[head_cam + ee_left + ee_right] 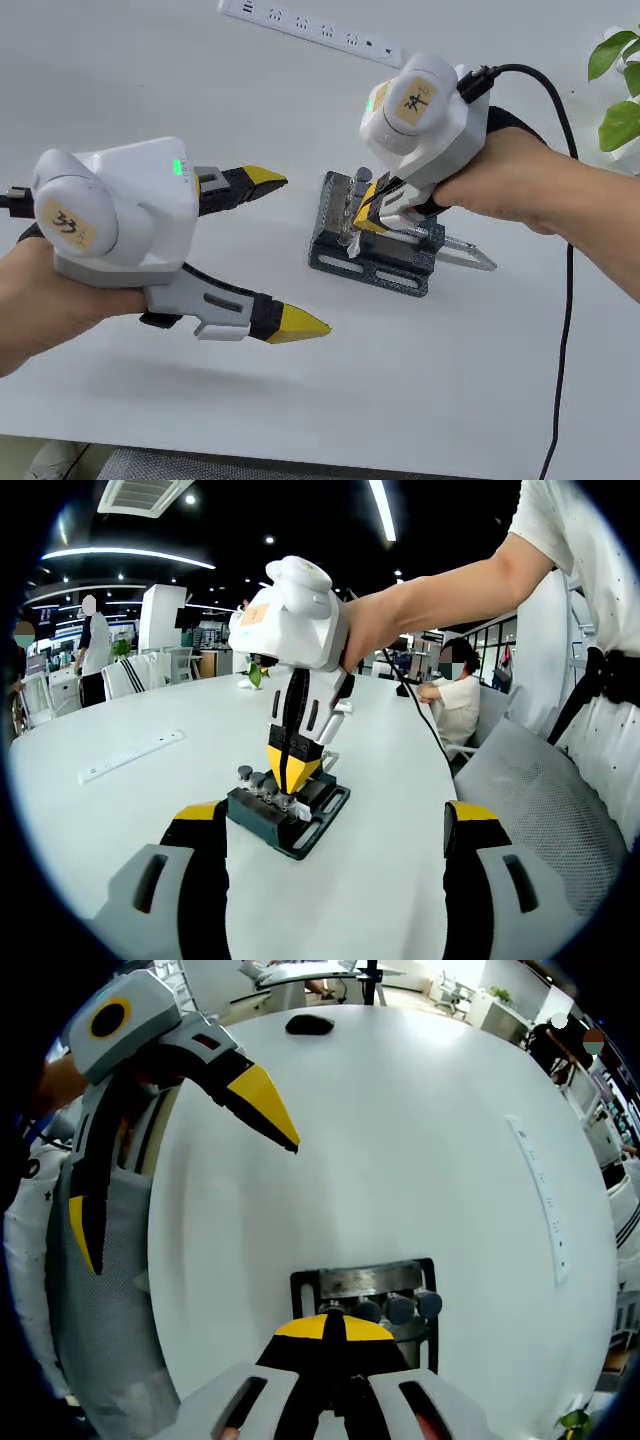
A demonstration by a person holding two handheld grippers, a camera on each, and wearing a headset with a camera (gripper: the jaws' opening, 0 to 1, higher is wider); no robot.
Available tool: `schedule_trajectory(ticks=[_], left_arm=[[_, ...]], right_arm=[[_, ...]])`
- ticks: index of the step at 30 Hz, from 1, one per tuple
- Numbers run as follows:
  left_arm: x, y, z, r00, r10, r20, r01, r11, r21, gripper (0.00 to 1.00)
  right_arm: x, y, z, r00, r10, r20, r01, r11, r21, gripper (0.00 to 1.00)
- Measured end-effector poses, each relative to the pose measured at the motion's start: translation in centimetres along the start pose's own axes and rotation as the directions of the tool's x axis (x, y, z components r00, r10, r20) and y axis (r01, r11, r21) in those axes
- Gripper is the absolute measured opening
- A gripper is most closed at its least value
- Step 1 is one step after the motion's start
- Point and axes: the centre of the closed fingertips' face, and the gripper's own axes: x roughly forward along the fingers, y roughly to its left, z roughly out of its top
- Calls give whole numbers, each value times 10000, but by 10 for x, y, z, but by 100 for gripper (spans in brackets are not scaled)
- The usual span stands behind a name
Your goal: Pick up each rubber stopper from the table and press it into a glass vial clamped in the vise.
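Head view: the left gripper (308, 254) is hovering above the white table (300, 400), well apart from the work, its yellow-tipped jaws spread wide and holding nothing. The right gripper (362, 218) is pointing down into the vise (385, 262), tips right at the clamped row, beside a grey stopper (361, 183) standing upright there. A power strip (310, 28) is lying at the far edge.

Left gripper view: the right gripper's tips are coming together to a narrow point over the middle of the vise, with small capped vials (245, 783) lining up on either side.

Right gripper view: its own jaws are drawn together, touching or nearly so. Whether a stopper is pinched between them, I cannot tell. Just beyond the tips, several round grey tops are sitting in a row in the vise.

So, by my reading, this is the pressing step, with a stopper going onto a vial. The next move is calling for a straight, gentle push down, because glass could crack or tip if the push goes in crooked.
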Motion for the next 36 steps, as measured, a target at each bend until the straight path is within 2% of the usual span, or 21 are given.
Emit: schedule_trajectory(ticks=[27, 29, 31, 33, 36], left_arm=[[1, 1, 1, 10000, -32, 4, 32, 10000, 23, 88], [0, 0, 1, 10000, -53, -29, 53, 10000, 30, 88], [-2, 1, 1, 10000, -10, -7, 10, 10000, 38, 88], [-4, 3, 1, 10000, 50, 6, -50, 10000, -30, 88], [-5, 4, -2, 9999, 100, -94, -100, 9999, -18, 88]], right_arm=[[3, 2, 4, 9997, -209, -127, 210, 9997, 132, 0], [2, 3, 3, 9992, -311, -266, 308, 9994, -139, 0], [1, 3, 2, 9993, -328, -170, 329, 9995, -1, 0], [0, 2, 1, 9998, -140, 113, 135, 9988, 465, 0], [1, 0, 0, 9997, -133, 188, 123, 9987, 485, 0]])
